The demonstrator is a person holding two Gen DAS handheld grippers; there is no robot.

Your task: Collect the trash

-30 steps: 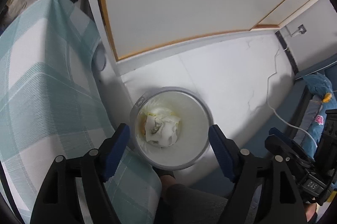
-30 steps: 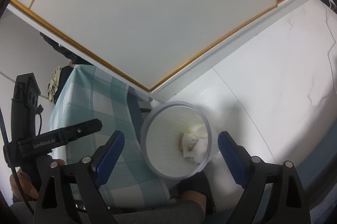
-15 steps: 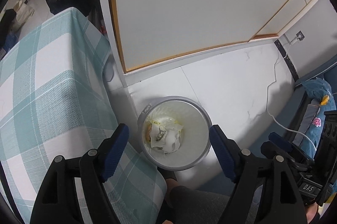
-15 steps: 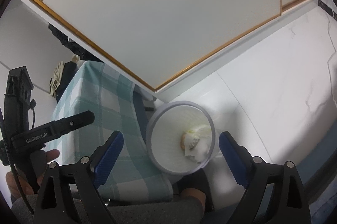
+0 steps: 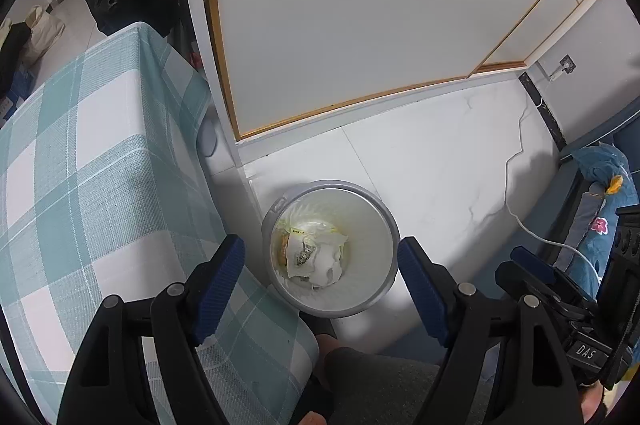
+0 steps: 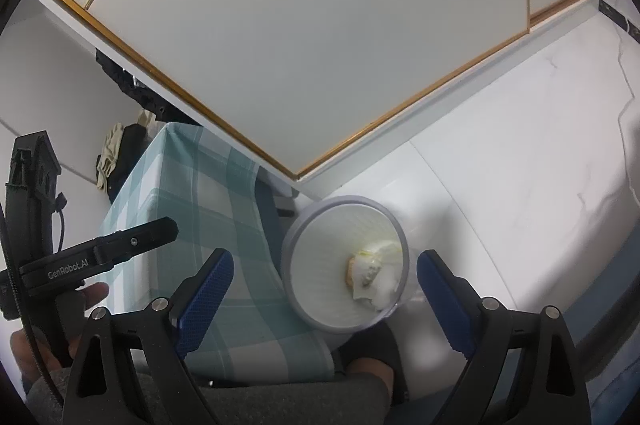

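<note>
I had both grippers held high over the floor point(image 5: 440, 161), tipped steeply down. The left gripper point(image 5: 320, 265) pointed almost straight down, and its jaws stood wide with nothing between the blue pads point(image 5: 220, 281); the bin below merely showed through the gap. The right gripper point(image 6: 324, 285) sat at a shallower slant, jaws likewise wide and empty. In the right wrist view I could see the left gripper's black body off to the left with a hand point(image 6: 48, 329) wrapped round its handle, fingers curled at the grip.

The trash bin point(image 5: 384, 225) stood upright on the floor, its round mouth facing up, so its long axis ran vertical and I looked nearly down it from the left camera. From the right camera the mouth showed as a tilted oval. It sat just beside the hanging corner of the checked tablecloth point(image 5: 100, 185) that covered the table, and near the foot of the white panel with the gold trim point(image 5: 360, 25). A foot in a dark sock point(image 6: 372, 349) was just at the near side of the bin.

The trash point(image 5: 312, 257) lay at the bottom of the bin: crumpled white paper with a yellowish wrapper, bunched toward the side nearest the table in the left view. I could not tell what the printed scrap was.

A white cable point(image 5: 532, 229) trailed across the floor at the right
</note>
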